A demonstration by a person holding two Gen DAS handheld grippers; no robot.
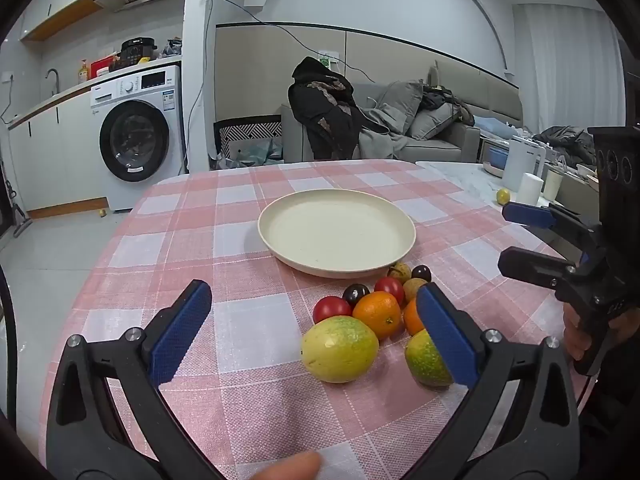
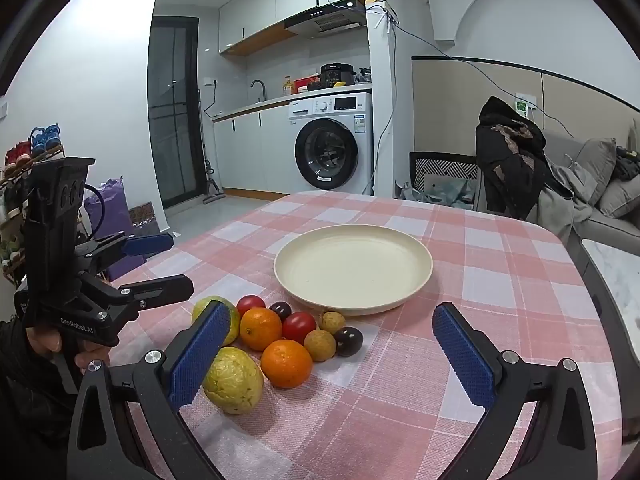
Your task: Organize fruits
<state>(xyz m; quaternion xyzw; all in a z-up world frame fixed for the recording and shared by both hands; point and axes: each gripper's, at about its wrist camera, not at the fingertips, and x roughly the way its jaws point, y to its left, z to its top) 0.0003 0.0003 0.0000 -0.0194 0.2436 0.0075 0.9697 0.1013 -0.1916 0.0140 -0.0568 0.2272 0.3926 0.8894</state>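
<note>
The desk (image 1: 168, 240), covered with a pink checked cloth, is carrying all task items. A cream plate (image 1: 337, 232) is sitting at mid-desk with nothing in it. The left tongs (image 1: 314, 330) are hovering over the near edge, jaws wide apart, gripping nothing. The right tongs (image 2: 332, 354) are hovering likewise, jaws wide apart, gripping nothing. The fruits are lying in a tight cluster just near of the plate, on the cloth. Two yellow-green guavas (image 1: 339, 349) are occupying the near side. Two oranges (image 1: 377, 314) are lying just beyond them. Two red tomatoes (image 1: 331, 309), two dark plums (image 1: 356, 293) and two tan longans (image 2: 320, 345) are filling the space up to the plate rim.
</note>
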